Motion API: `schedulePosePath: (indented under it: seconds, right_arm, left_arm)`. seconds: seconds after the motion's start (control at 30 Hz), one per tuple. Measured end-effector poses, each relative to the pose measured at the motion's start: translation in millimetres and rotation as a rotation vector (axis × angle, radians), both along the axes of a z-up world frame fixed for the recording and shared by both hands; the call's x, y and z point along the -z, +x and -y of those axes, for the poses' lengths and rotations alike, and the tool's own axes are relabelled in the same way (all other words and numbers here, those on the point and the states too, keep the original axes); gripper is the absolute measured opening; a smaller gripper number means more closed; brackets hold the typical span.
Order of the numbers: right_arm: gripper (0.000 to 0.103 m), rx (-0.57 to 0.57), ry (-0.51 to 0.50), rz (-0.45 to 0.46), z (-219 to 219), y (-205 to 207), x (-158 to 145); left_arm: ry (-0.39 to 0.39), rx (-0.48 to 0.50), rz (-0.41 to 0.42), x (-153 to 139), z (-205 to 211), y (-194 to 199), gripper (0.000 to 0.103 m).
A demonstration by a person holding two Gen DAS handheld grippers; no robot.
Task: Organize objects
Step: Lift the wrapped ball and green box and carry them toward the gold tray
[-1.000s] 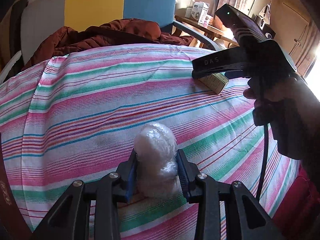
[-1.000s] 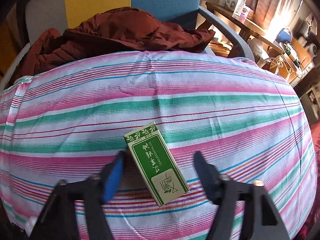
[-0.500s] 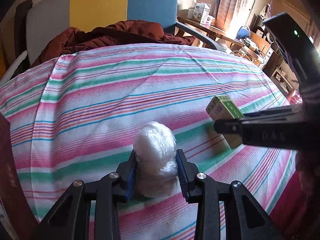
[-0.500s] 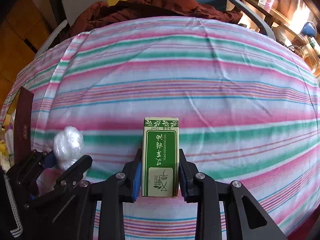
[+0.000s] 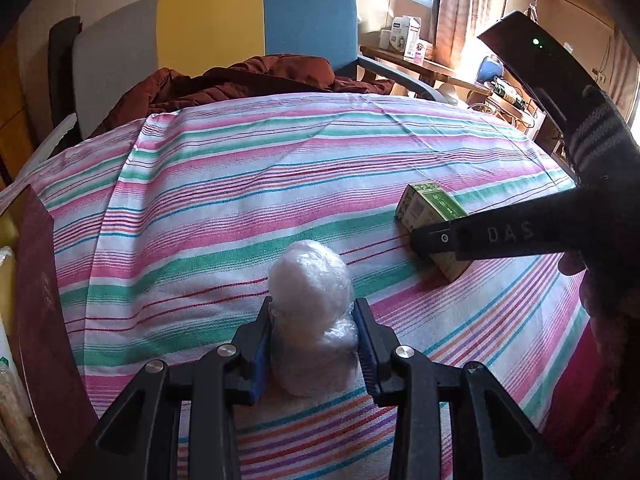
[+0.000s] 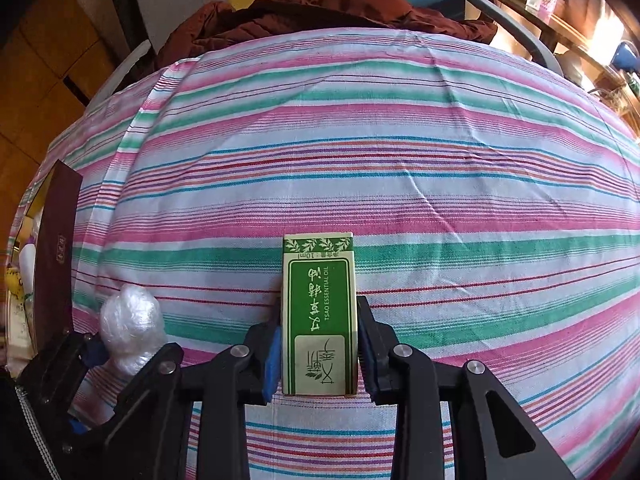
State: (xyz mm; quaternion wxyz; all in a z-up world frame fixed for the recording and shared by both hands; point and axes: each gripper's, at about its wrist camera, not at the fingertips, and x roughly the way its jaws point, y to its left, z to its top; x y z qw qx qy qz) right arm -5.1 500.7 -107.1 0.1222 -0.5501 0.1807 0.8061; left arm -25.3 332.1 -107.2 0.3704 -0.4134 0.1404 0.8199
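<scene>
My left gripper point(image 5: 314, 316) is shut on a white bundle of crumpled plastic wrap point(image 5: 310, 280), held just above the striped cloth point(image 5: 240, 184). To its right, my right gripper point(image 5: 424, 240) is shut on a small green essential-oil box point(image 5: 434, 204). The right wrist view shows that green box point(image 6: 319, 304) upright between the jaws of the right gripper point(image 6: 319, 320). At lower left there, the plastic bundle point(image 6: 128, 316) sits in the left gripper point(image 6: 120, 344).
A dark red box lid point(image 5: 40, 300) stands at the left edge, with items behind it point(image 6: 24, 272). A brown jacket point(image 5: 248, 80) lies on a chair point(image 5: 256, 20) beyond the cloth. A cluttered side table point(image 5: 420, 56) is at the far right.
The right gripper closed on the green box a second ago and has carried it leftward, nearer the left gripper. The left gripper keeps its hold on the plastic bundle and has shifted left too.
</scene>
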Motion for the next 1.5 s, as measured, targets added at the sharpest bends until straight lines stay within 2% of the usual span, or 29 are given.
schedulePosePath:
  seconds: [0.47, 0.87, 1.13, 1.4, 1.5]
  right_arm:
    - [0.035, 0.016, -0.022, -0.011, -2.6, 1.0, 3.6]
    - [0.039, -0.012, 0.029, -0.028, 5.3, 2.7, 2.5]
    - [0.031, -0.042, 0.089, -0.011, 12.3, -2.6, 1.5]
    - [0.030, -0.044, 0.128, -0.020, 13.9, -6.0, -1.7]
    - [0.030, -0.040, 0.122, -0.058, 13.1, -6.1, -7.5]
  left_arm:
    - [0.010, 0.005, 0.005, 0.3, 2.5, 3.2, 0.037]
    - [0.016, 0.001, 0.021, -0.2, 4.1, 2.6, 0.037]
    - [0.016, -0.002, 0.012, -0.5, 3.0, 4.5, 0.037]
    - [0.000, 0.002, -0.010, -0.8, 1.6, 5.1, 0.037]
    - [-0.006, -0.009, 0.014, -5.3, 3.4, 3.9, 0.036]
